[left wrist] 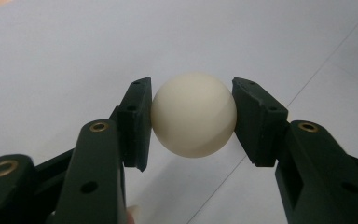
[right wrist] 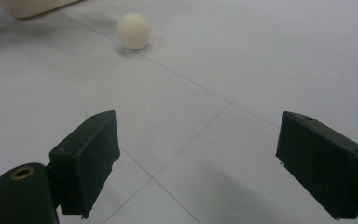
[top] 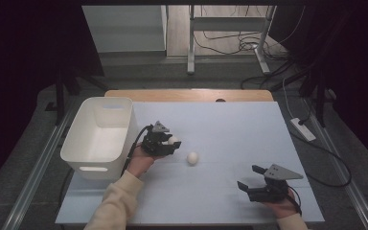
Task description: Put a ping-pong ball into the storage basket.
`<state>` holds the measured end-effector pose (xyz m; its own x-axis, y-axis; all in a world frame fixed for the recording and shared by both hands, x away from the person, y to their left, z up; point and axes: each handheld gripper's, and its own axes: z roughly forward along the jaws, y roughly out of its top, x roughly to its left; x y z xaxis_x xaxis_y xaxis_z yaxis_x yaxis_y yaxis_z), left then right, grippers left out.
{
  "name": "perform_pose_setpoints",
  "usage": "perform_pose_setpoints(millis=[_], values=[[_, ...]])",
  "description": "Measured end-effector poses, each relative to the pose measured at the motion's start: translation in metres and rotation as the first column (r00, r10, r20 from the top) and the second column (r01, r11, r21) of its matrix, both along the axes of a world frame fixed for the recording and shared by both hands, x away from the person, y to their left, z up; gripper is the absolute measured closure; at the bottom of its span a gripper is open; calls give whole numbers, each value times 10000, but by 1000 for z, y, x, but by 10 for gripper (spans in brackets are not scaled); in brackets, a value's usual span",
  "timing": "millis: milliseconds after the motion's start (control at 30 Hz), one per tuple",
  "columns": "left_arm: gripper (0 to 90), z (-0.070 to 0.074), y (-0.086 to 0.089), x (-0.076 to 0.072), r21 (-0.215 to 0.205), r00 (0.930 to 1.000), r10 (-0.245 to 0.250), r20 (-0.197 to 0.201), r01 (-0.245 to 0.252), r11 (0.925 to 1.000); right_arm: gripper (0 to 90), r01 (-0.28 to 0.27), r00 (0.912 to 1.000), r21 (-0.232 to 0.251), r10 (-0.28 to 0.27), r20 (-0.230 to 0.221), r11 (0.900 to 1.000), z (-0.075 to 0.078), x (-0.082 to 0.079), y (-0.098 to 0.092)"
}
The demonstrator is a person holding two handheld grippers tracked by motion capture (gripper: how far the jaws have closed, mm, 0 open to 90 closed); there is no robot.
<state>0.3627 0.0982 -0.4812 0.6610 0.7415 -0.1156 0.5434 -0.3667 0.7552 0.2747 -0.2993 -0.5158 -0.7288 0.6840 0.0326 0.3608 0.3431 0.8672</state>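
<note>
Left gripper (left wrist: 192,116) pinches a white ball (left wrist: 193,114) between its jaws; right gripper (right wrist: 198,163) spread, empty

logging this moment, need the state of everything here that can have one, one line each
left gripper: shut on a ball, lifted off the table
held ball: clamped between both pads, clear of the surface
second ball: loose on the table, untouched
right gripper: open, nothing between the jaws, low over the table
white bin: upright at the table's left edge, visible part of the inside bare
</note>
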Motion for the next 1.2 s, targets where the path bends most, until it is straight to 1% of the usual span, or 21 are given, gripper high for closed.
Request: perform_pose_setpoints(millis=[167, 500, 700, 833, 1033, 1200], values=[[504, 7, -1, -5, -127, 9996, -165, 244, 168, 9998, 128, -6, 10000, -21, 6, -8, 10000, 0, 0, 0], [504, 20, 2, -14, -362, 9975, -236, 660, 260, 9990, 129, 8, 10000, -37, -8, 23, 10000, 0, 0, 0], [504, 23, 2, -16, -364, 9965, -295, 789, 324, 9988, 129, 5, 10000, -45, -4, 22, 10000, 0, 0, 0], [504, 26, 3, -18, -493, 9959, -311, 844, 354, 9982, 129, 3, 10000, -41, -3, 21, 10000, 0, 0, 0], [504, 32, 3, -22, -667, 9938, -396, 1037, 467, 9967, 129, 5, 10000, -48, -4, 35, 10000, 0, 0, 0], [504, 35, 5, -25, -678, 9925, -411, 1150, 491, 9965, 129, 7, 10000, -61, -7, 3, 10000, 0, -1, 0]])
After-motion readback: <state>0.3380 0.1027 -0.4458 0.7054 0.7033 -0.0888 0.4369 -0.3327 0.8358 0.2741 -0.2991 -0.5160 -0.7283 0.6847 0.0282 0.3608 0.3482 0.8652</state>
